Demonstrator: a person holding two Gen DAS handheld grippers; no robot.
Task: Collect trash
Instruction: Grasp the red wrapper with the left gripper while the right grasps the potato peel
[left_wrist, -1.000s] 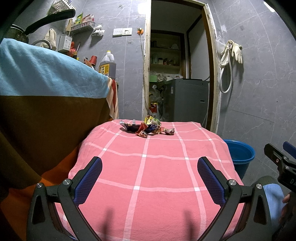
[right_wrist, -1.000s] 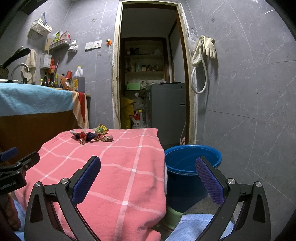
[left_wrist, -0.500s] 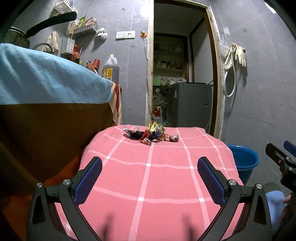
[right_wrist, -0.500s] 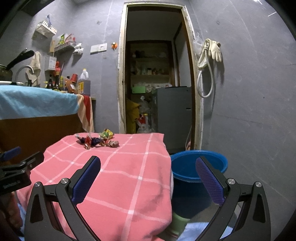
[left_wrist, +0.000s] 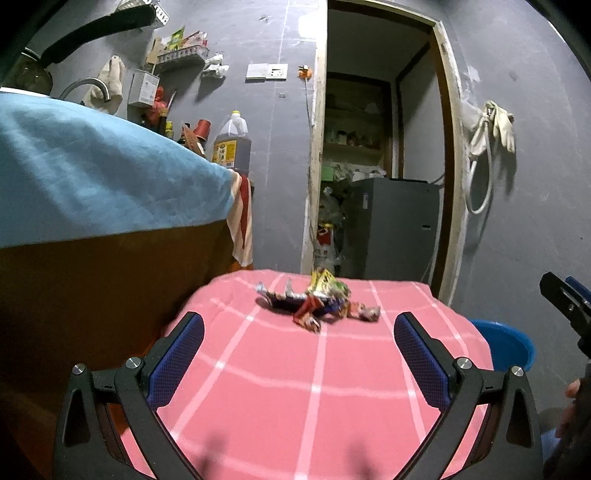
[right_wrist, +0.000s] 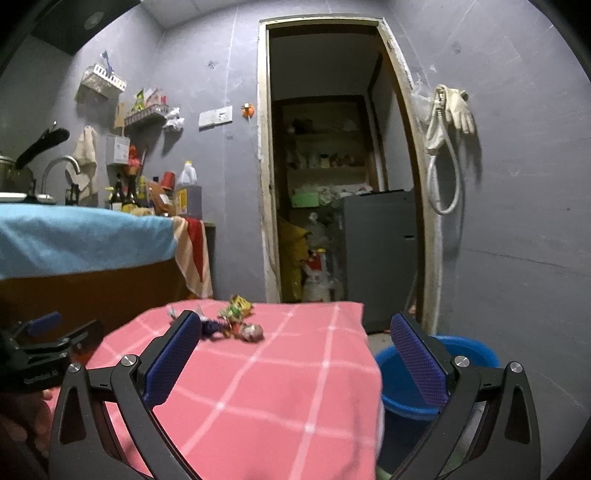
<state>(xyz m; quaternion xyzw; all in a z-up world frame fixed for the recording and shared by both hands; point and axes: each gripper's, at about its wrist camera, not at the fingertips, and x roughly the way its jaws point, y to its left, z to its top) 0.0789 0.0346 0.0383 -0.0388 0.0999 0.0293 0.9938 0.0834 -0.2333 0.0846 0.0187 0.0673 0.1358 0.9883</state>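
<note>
A small heap of crumpled wrappers (left_wrist: 319, 304) lies near the far edge of a table under a pink checked cloth (left_wrist: 314, 387). In the right wrist view the same wrappers (right_wrist: 236, 325) sit left of centre on the pink cloth (right_wrist: 266, 398). My left gripper (left_wrist: 299, 328) is open, empty, low over the near half of the cloth, well short of the heap. My right gripper (right_wrist: 295, 332) is open too, empty, over the table's right edge. A blue bucket (right_wrist: 439, 373) stands on the floor right of the table; its rim (left_wrist: 506, 343) shows in the left wrist view.
A counter draped in a blue towel (left_wrist: 92, 177) rises on the left, with bottles (left_wrist: 231, 147) and a tap on it. Behind the table an open doorway (right_wrist: 332, 184) leads to a grey appliance (right_wrist: 380, 254). Gloves and a hose (right_wrist: 447, 125) hang on the right wall.
Both grippers have dropped lower and tilted up, so the table top looks flatter. Each has moved a little closer to the wrappers. Both stay open and empty.
</note>
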